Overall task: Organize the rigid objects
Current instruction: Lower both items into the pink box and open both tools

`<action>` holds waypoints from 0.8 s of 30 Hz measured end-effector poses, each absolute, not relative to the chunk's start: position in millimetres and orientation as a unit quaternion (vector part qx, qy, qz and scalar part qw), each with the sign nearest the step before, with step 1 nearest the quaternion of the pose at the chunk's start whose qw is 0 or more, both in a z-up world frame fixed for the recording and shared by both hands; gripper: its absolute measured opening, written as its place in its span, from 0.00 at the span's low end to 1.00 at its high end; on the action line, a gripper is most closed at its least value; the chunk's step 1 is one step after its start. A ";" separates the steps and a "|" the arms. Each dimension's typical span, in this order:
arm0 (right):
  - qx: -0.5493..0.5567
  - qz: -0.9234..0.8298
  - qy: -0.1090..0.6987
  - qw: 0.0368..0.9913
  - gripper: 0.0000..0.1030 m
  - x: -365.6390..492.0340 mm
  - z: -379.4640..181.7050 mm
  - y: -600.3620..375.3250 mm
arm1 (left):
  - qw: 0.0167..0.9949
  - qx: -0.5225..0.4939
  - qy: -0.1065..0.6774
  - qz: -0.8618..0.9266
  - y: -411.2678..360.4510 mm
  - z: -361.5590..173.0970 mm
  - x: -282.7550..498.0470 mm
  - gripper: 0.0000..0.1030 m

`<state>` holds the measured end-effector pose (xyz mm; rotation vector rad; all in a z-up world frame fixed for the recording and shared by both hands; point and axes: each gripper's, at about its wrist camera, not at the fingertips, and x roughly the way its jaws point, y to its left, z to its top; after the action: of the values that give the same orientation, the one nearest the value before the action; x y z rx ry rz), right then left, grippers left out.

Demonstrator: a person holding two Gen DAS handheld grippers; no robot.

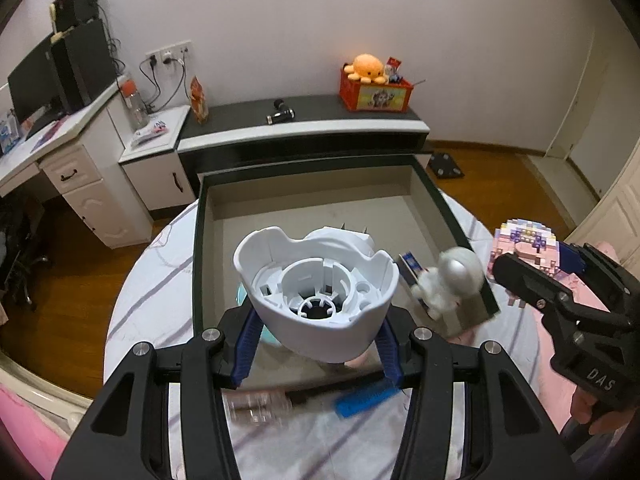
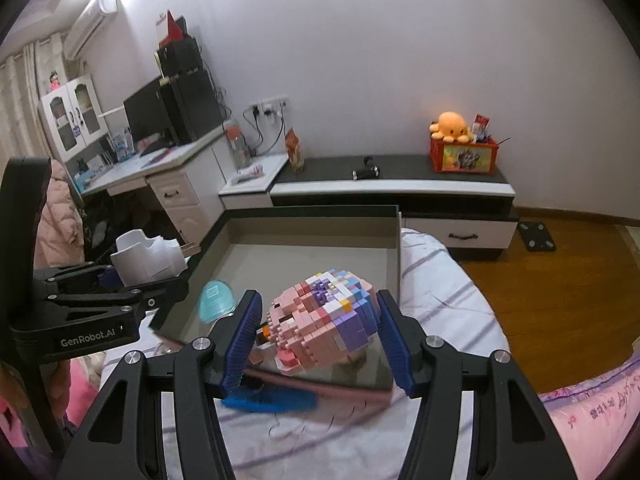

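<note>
The left tongs (image 1: 316, 344) fill the lower middle of the left wrist view, their blue fingers (image 1: 246, 354) clamped on a white plastic shell (image 1: 320, 304). The right tongs (image 2: 318, 340) sit low and central in the right wrist view, gripping a pink brick figure (image 2: 324, 320).

This is a bedroom in a home. At the far left stands a white desk (image 2: 168, 184) with drawers, carrying a black monitor (image 2: 146, 118). Along the far wall runs a low black-and-white cabinet (image 2: 392, 188) with an orange plush octopus (image 2: 450, 125) on a red box (image 2: 464, 157). The floor (image 2: 560, 280) is wood, and an air conditioner (image 2: 90, 20) hangs high at the left. Pink bedding (image 2: 592, 416) lies near right.
</note>
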<state>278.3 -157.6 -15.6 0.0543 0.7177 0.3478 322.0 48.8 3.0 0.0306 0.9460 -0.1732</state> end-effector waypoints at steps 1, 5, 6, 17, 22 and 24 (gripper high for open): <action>0.023 0.172 0.354 0.919 0.57 286.5 -18.1 -154.3 | 0.884 0.016 0.460 -0.083 49.0 0.1 328.8 0.49; 0.016 0.185 0.362 0.914 0.57 311.7 -25.3 -144.7 | 0.876 0.015 0.475 -0.083 48.9 -10.3 350.6 0.50; 0.014 0.188 0.363 0.913 0.57 316.5 -27.1 -142.1 | 0.874 0.015 0.479 -0.084 49.0 -12.9 355.2 0.50; 0.016 0.201 0.371 0.907 0.58 348.3 -41.8 -139.7 | 0.861 -0.007 0.503 -0.072 48.6 -35.7 385.3 0.50; 0.034 0.209 0.385 0.898 0.59 355.8 -47.5 -140.2 | 0.861 0.010 0.504 -0.064 41.9 -37.9 388.4 0.69; 0.033 0.215 0.390 0.895 0.61 357.7 -47.5 -136.5 | 0.867 0.016 0.495 -0.057 41.0 -36.3 386.7 0.75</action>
<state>357.7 -136.5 -47.5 0.0683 0.8090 0.4465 386.7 41.0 -36.3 0.0330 1.0372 -0.1198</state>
